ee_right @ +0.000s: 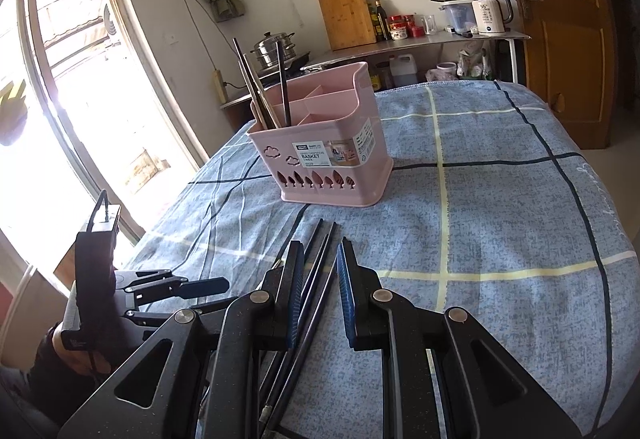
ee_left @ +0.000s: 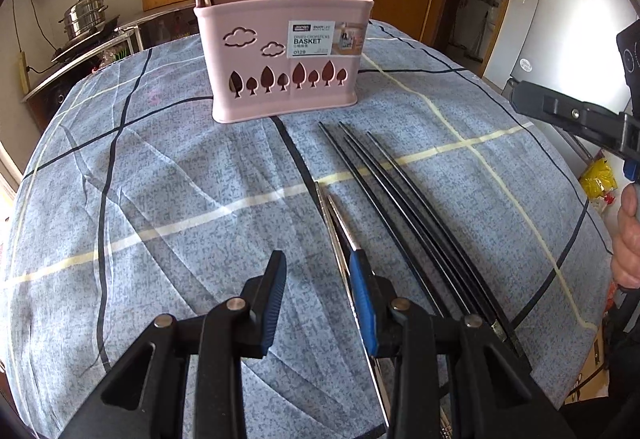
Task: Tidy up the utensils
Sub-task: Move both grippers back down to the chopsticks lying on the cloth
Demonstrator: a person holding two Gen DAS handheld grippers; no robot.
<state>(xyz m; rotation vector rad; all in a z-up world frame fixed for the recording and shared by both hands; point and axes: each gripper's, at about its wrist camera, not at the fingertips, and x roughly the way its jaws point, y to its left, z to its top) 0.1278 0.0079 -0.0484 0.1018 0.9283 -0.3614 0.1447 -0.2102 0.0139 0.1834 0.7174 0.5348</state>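
While parted and empty above black chopsticks [ee_right: 316, 271], right gripper [ee_right: 318, 295] nearer; shafts running ahead between its jaws toward basket [ee_right: 320, 143].

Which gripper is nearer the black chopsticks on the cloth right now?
Right. The right gripper has the black chopsticks between its open jaws; the left gripper sits beside them, over the silver chopsticks.
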